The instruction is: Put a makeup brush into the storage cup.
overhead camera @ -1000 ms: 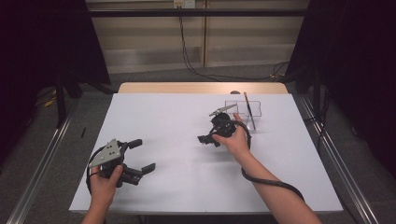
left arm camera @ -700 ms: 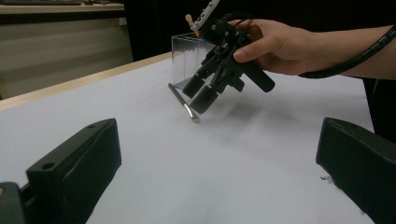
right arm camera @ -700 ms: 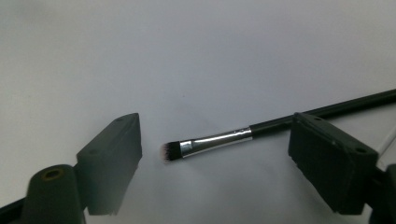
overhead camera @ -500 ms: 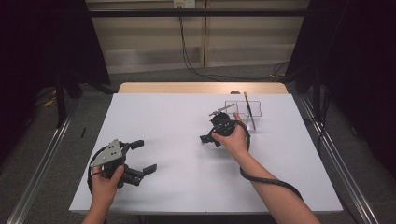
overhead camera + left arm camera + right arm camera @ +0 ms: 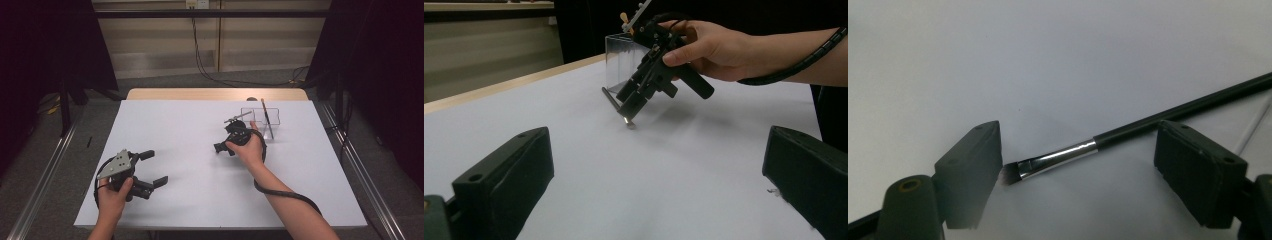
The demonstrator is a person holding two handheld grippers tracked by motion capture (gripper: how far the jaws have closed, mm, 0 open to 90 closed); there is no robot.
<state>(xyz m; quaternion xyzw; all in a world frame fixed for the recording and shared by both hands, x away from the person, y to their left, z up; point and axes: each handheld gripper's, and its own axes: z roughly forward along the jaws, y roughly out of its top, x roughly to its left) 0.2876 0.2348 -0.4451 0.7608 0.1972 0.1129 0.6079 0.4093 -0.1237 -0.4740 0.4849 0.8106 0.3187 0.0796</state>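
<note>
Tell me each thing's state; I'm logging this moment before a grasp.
Left gripper: open, empty.
Right gripper: open, jaws just been closing, astride the brush.
Brush: flat on the table, not yet gripped.
Clear box: upright, dark stick across it.

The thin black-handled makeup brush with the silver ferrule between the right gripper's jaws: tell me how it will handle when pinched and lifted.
The thin black-handled makeup brush with the silver ferrule looks rigid and probably light. Its round handle may roll on the white table. The glossy ferrule could slip between the right gripper pads, which stand open around it.
</note>
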